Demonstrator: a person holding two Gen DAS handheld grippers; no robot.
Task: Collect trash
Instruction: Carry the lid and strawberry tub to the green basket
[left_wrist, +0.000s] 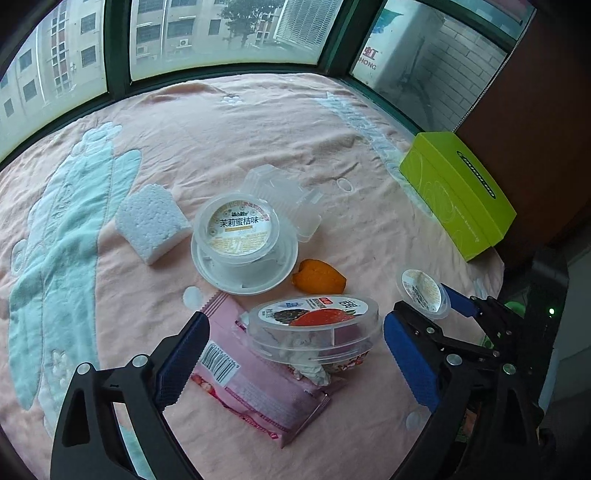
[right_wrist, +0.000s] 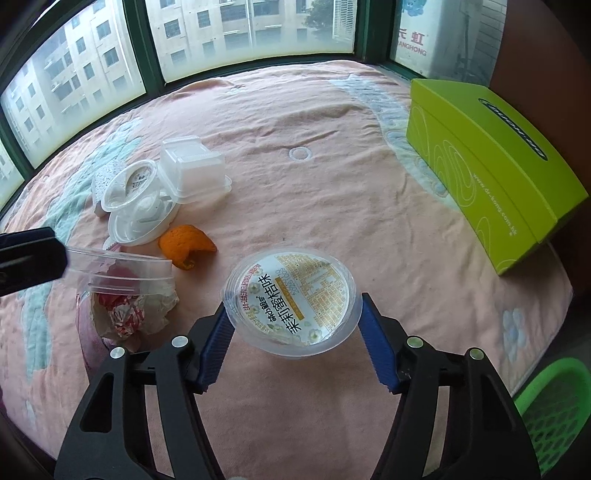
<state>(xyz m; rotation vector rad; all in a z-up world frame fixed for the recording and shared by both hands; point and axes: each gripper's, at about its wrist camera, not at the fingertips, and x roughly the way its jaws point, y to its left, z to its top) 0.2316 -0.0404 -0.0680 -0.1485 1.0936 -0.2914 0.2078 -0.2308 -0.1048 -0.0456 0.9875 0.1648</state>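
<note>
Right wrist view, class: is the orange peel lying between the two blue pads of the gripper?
No. The orange peel lies on the pink blanket off to the left, while the right gripper has a round plastic cup between its pads.

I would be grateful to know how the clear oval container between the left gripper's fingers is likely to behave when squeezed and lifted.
The clear oval container looks thin-walled, so it would probably flex under pressure. It seems light, holding only crumpled paper. It sits tilted on a pink wrapper, so it may slide or tip as the left gripper closes.
</note>
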